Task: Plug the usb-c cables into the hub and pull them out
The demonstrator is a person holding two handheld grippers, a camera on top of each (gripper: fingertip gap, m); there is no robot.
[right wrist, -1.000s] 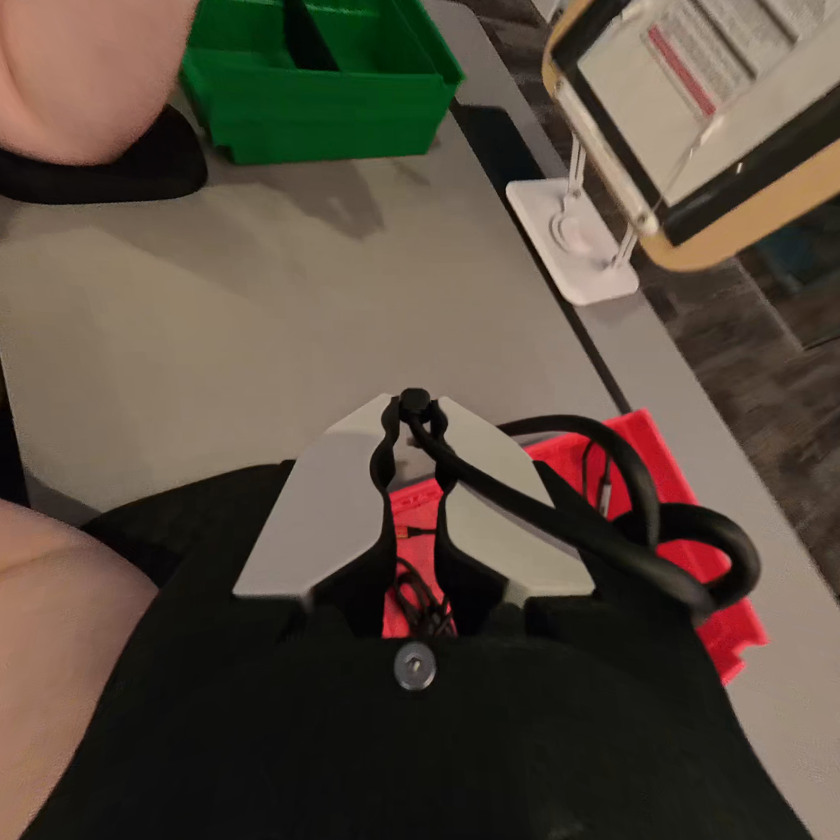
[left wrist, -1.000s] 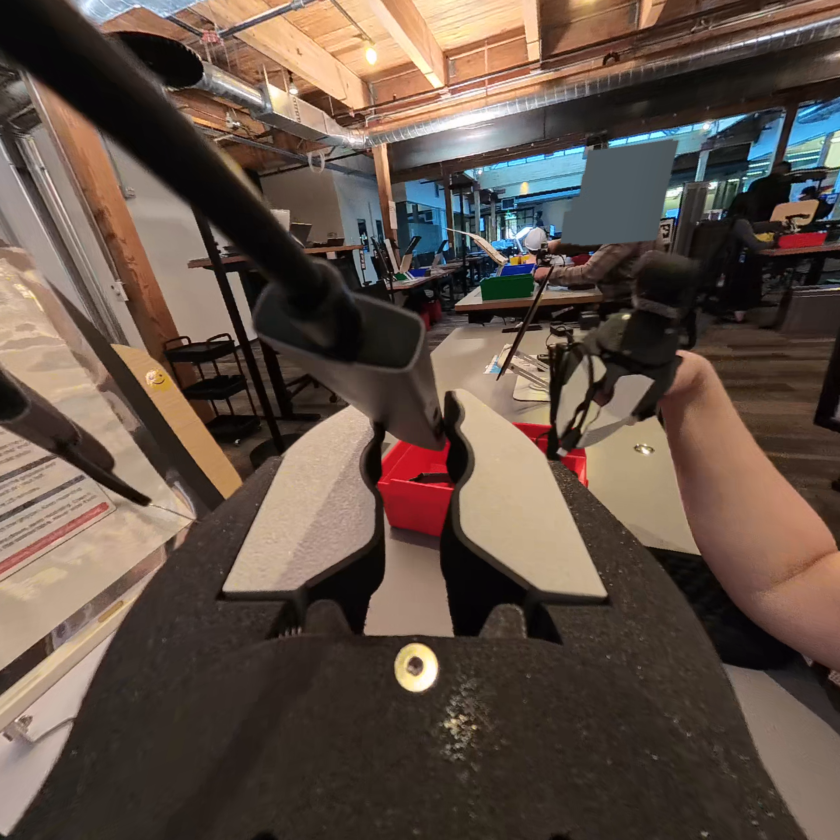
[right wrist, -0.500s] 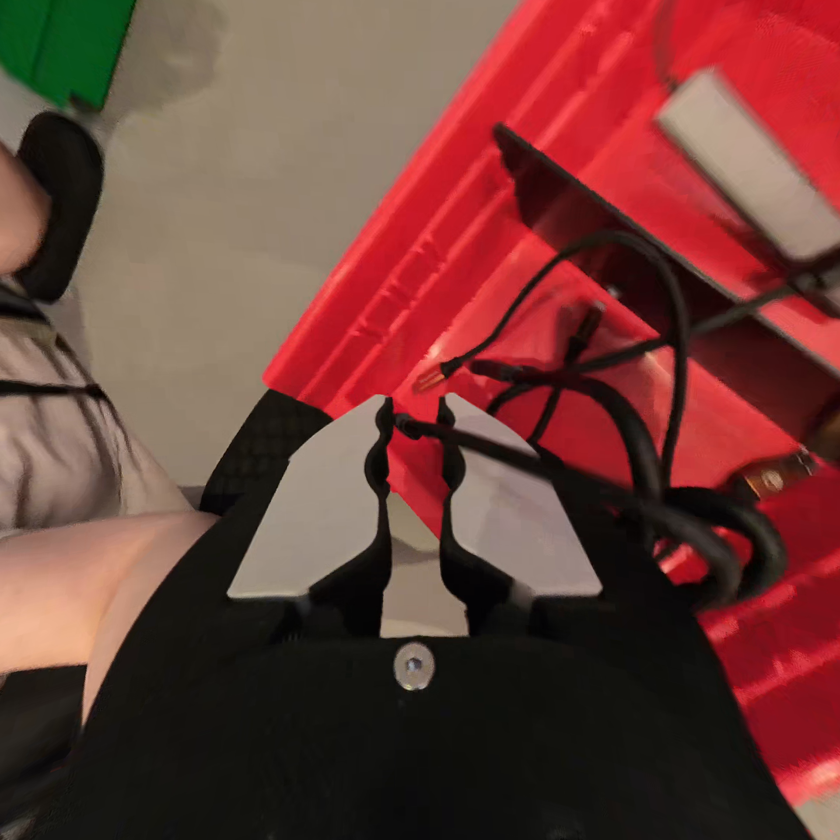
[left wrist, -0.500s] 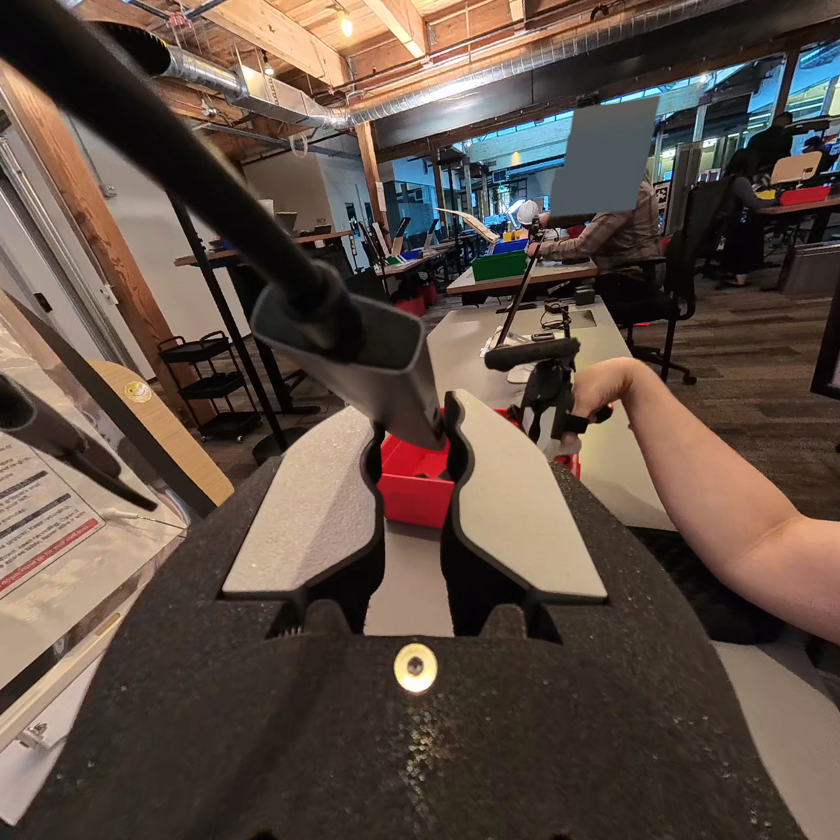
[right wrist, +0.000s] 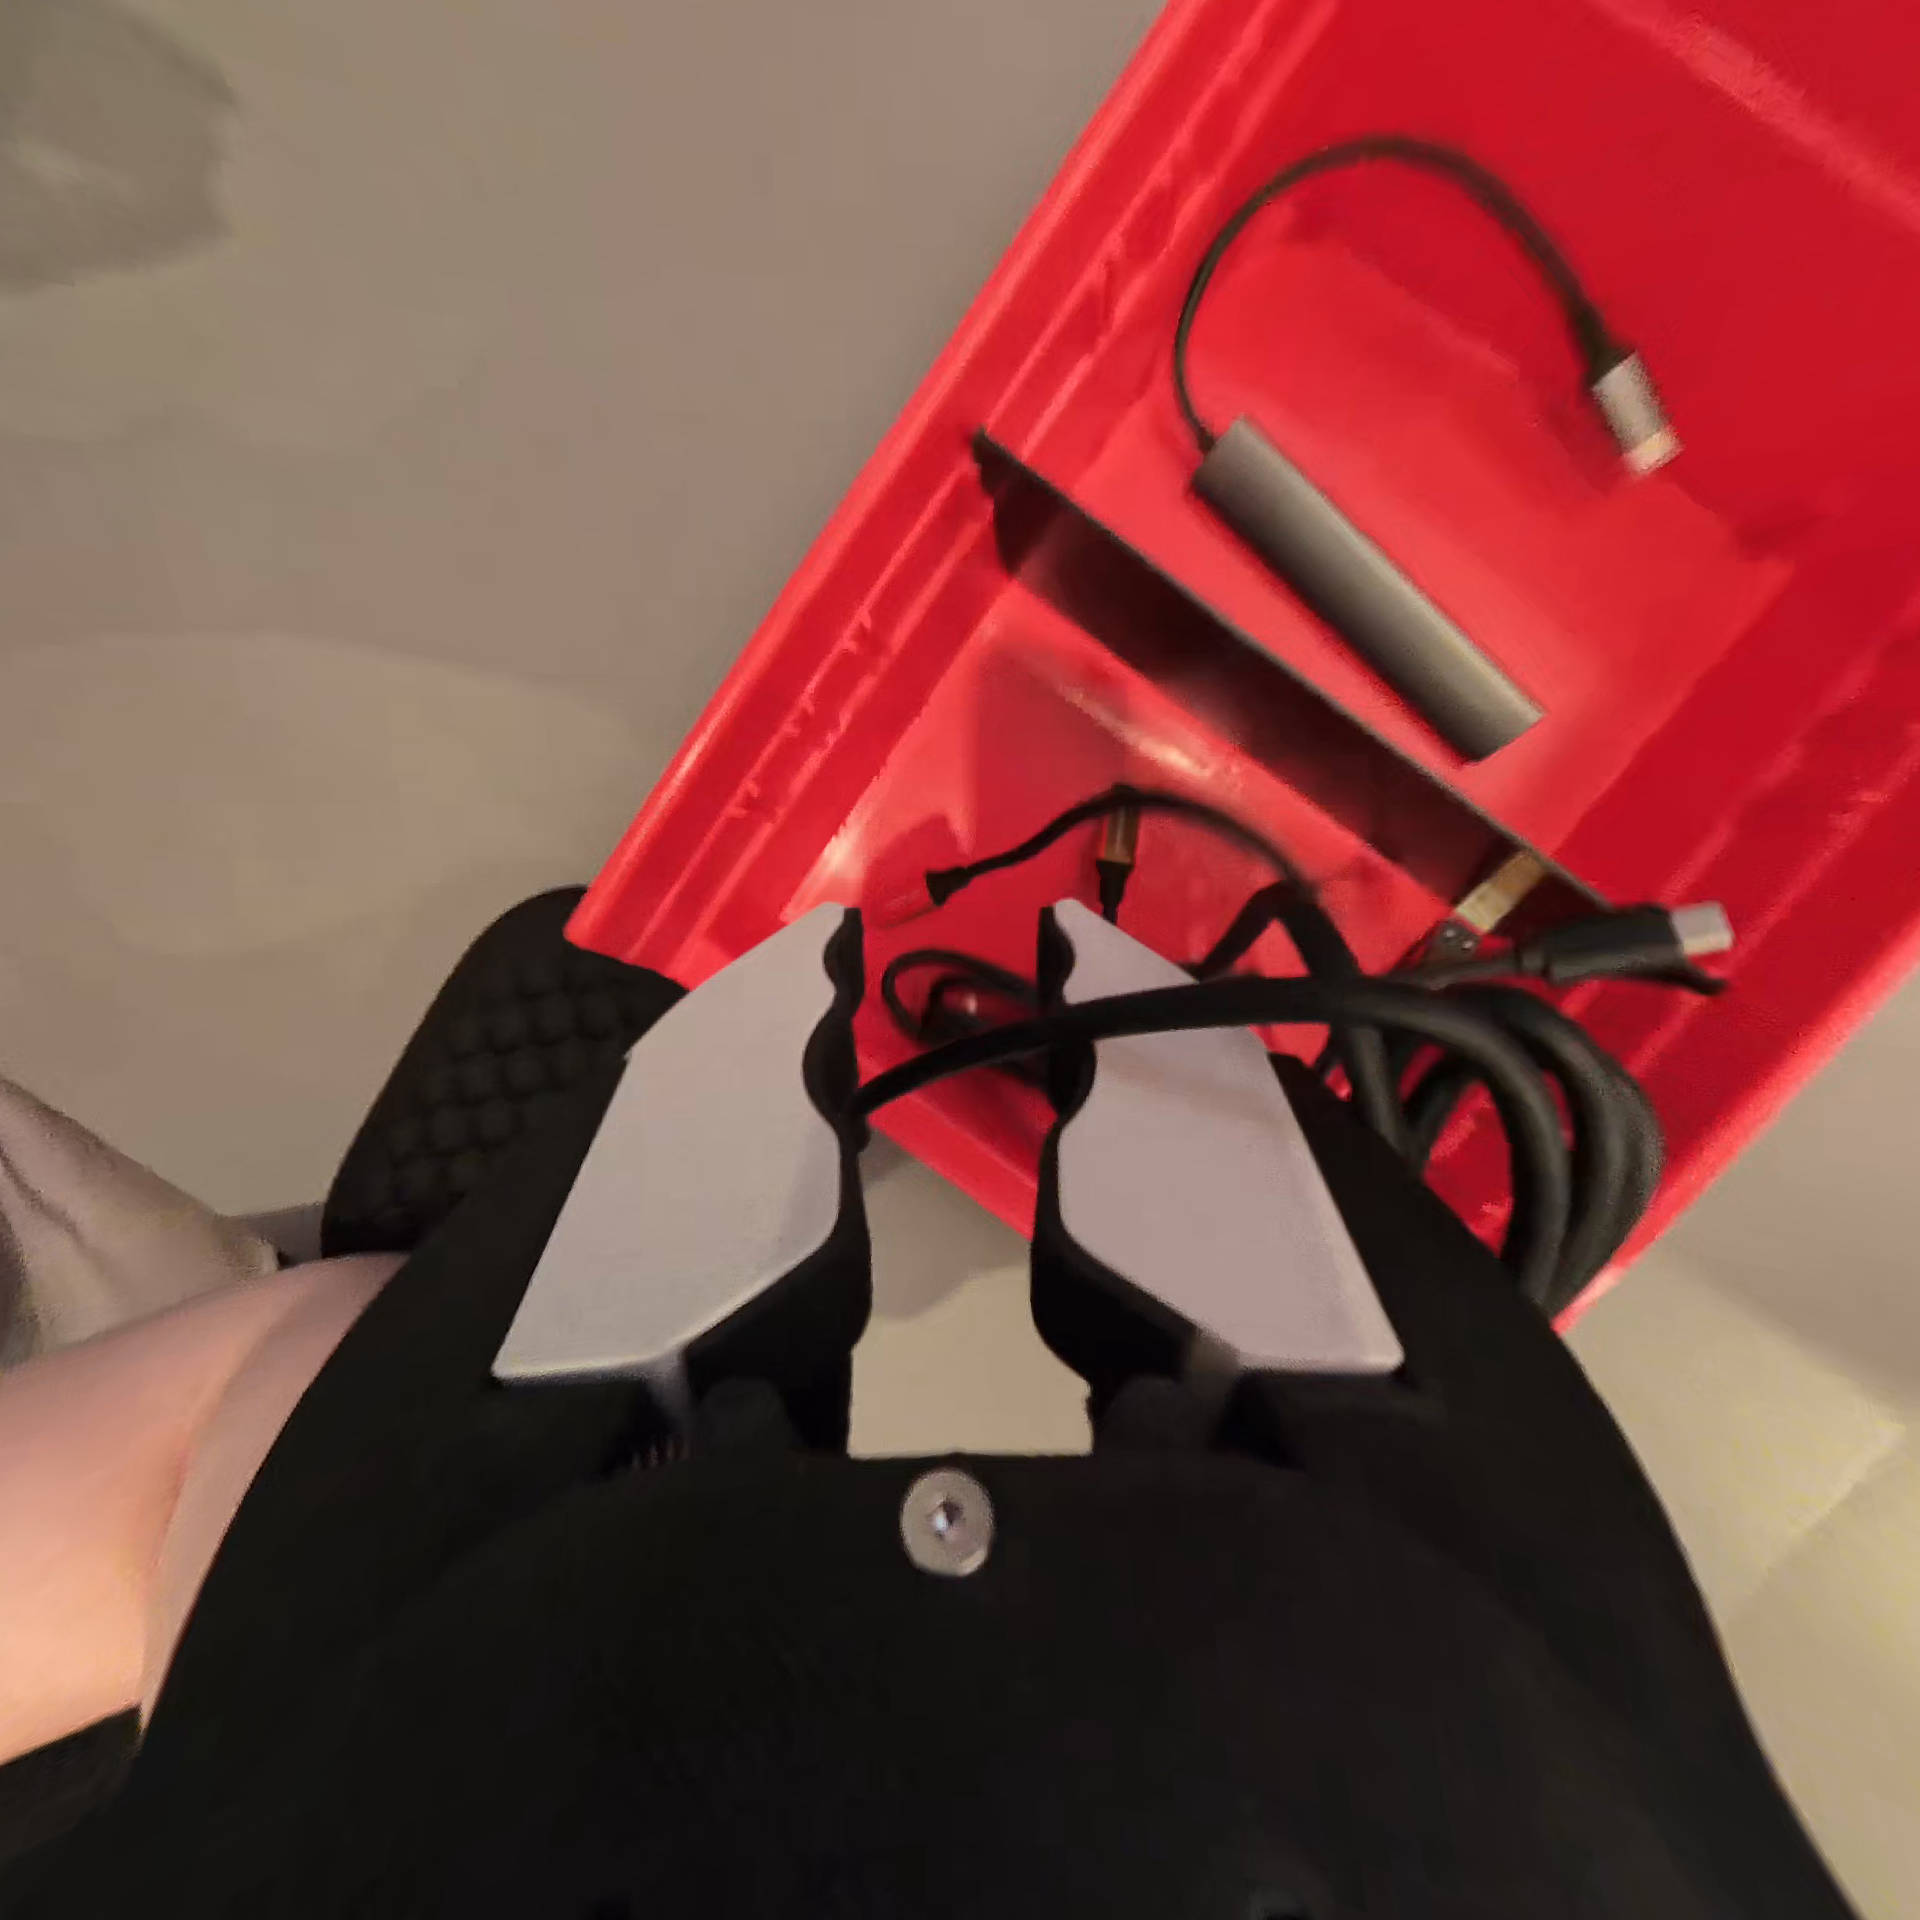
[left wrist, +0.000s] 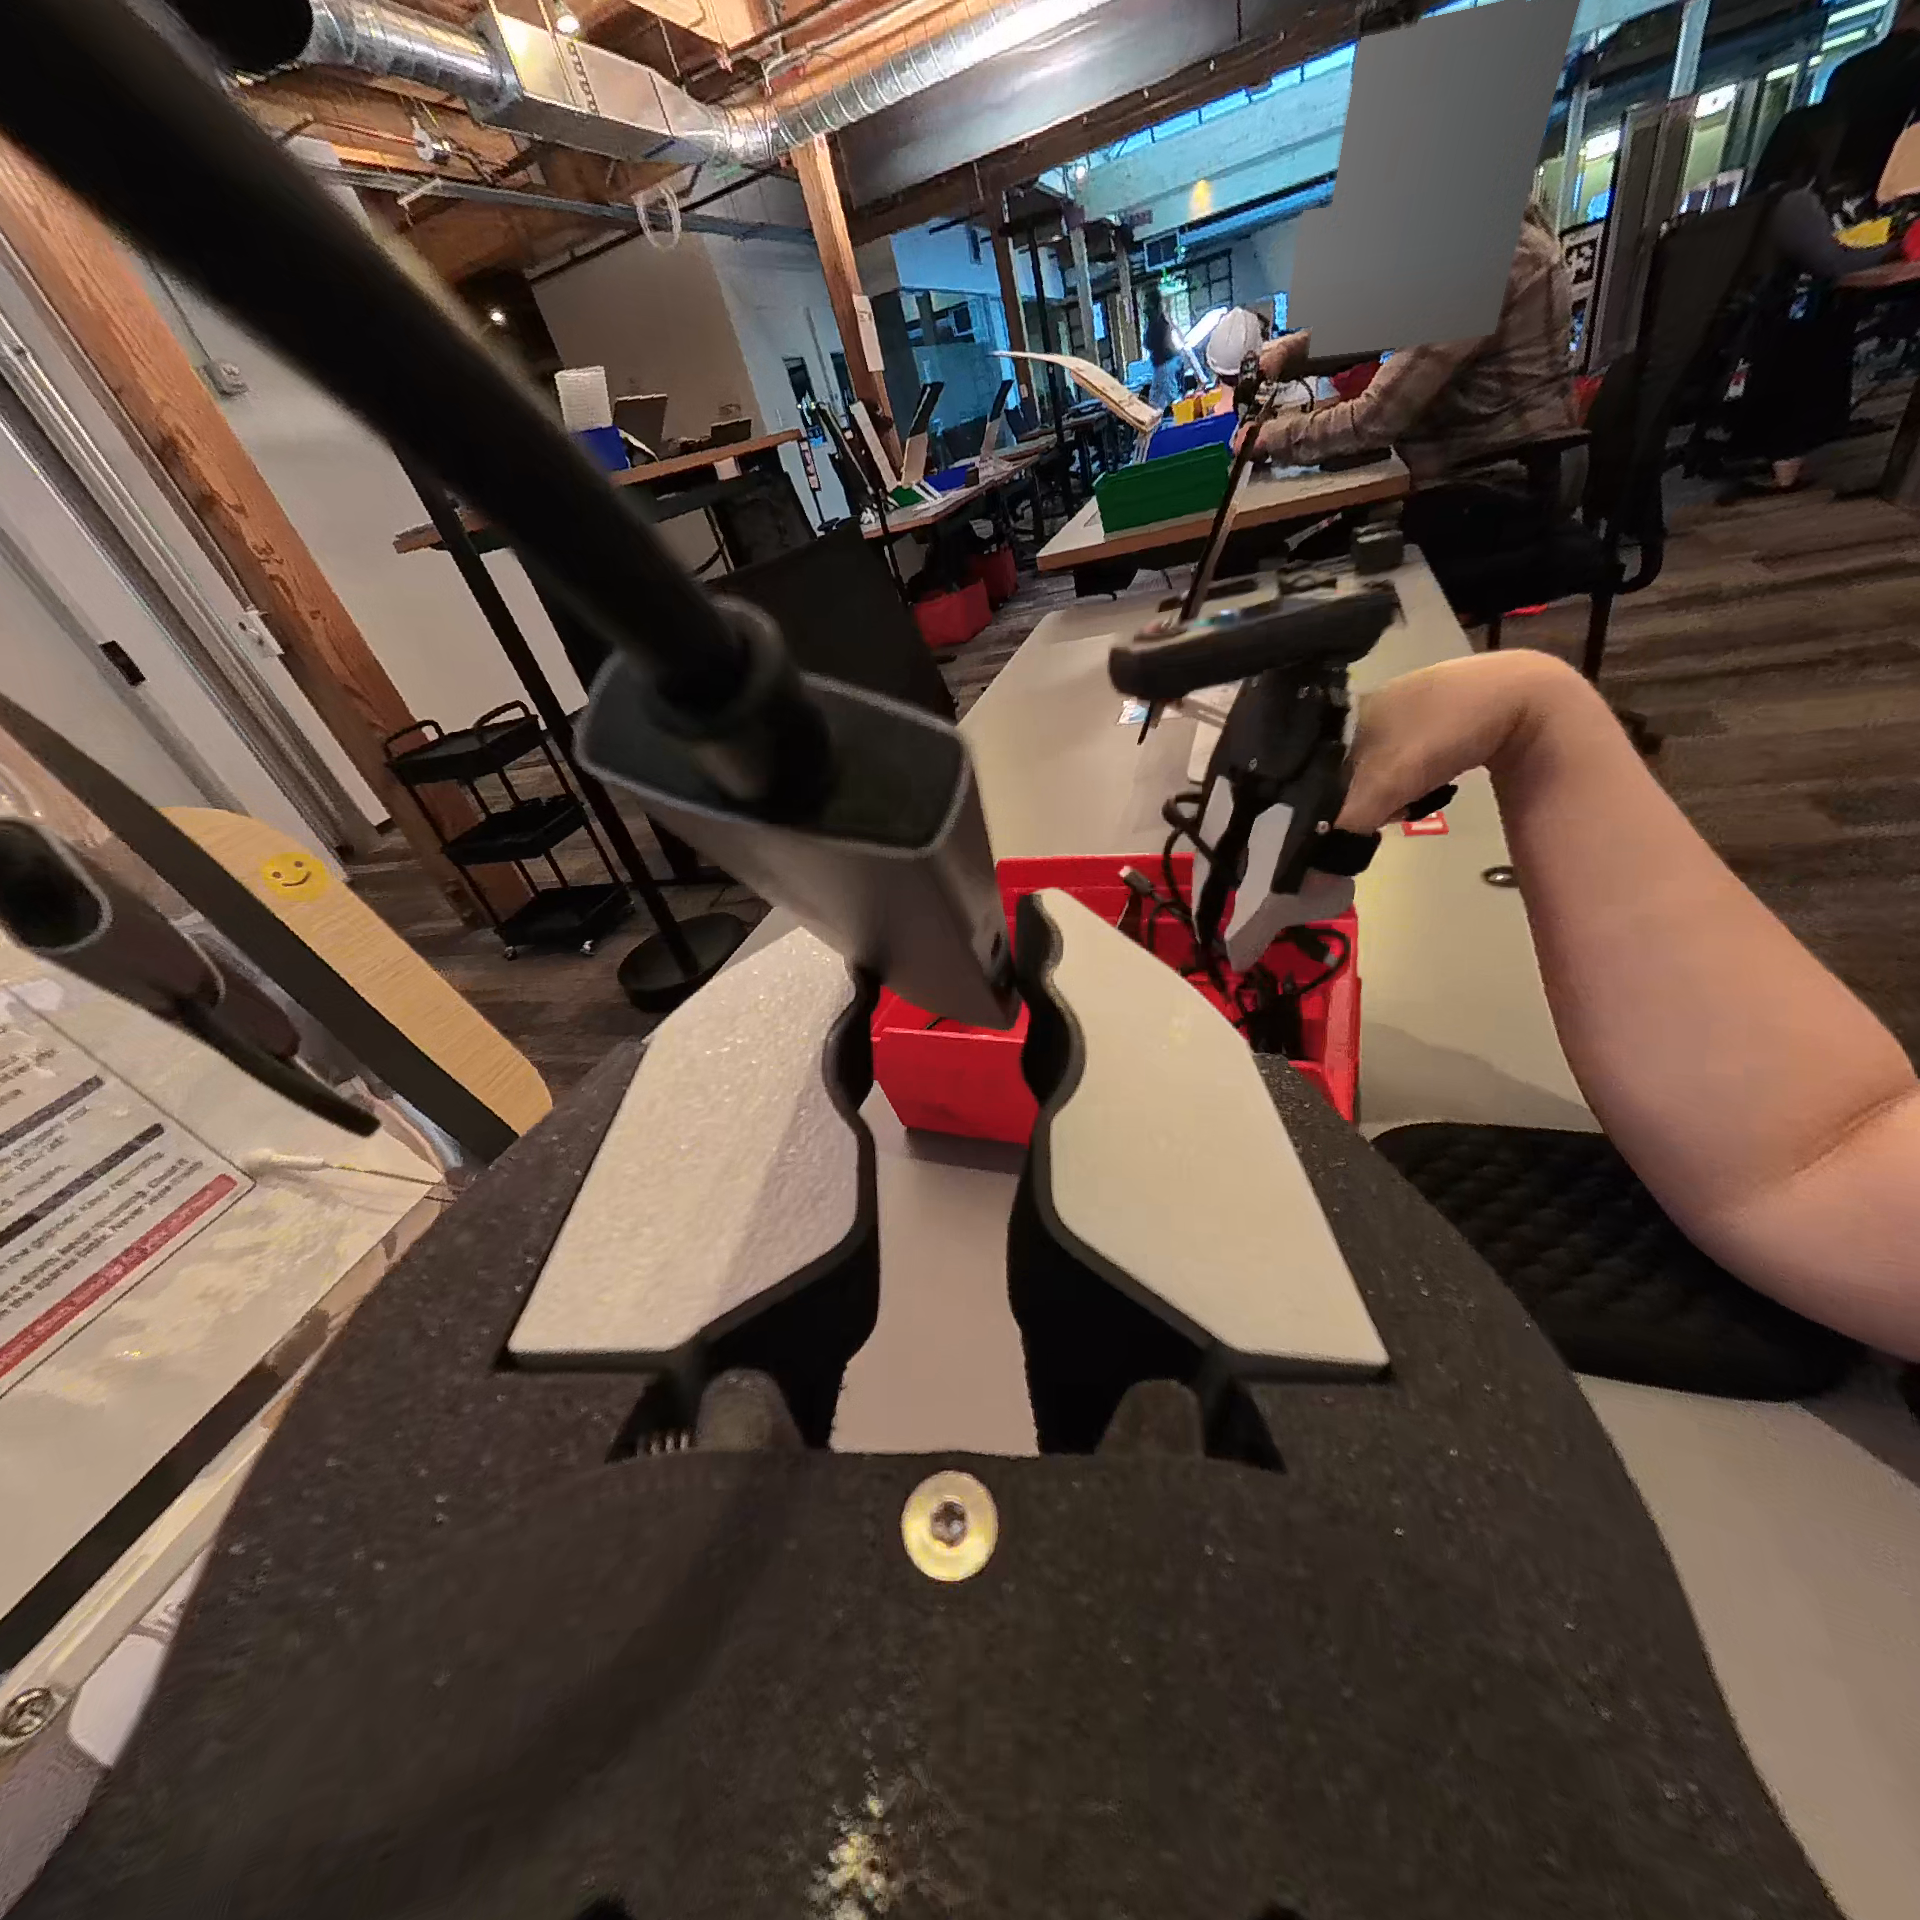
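Note:
My left gripper (left wrist: 940,951) is shut on the tip of a grey hub (left wrist: 831,821), held up tilted, with its thick black cable (left wrist: 312,291) running up to the left. My right gripper (right wrist: 945,935) is open over the near compartment of a red bin (right wrist: 831,675). A black usb-c cable (right wrist: 1143,1013) lies loosely across its fingers. Its coil (right wrist: 1538,1122) hangs over the bin's wall. Several thin cables lie below. A second grey hub (right wrist: 1371,592) lies beyond the black divider (right wrist: 1195,592). In the left wrist view the right gripper (left wrist: 1236,914) points down into the bin (left wrist: 956,1081).
The bin stands on a grey table (right wrist: 416,520). A black wrist pad (left wrist: 1600,1247) lies under the person's arm (left wrist: 1662,935). A clear sign stand (left wrist: 104,1195) is at the left edge. Other desks, a green bin (left wrist: 1164,499) and seated people are far behind. Some 35 cm of space lies between my two pairs of fingers.
My right gripper swung down over the red bin and opened; the cable it pinched at its tips now lies loose across the fingers. The left gripper still holds the hub.

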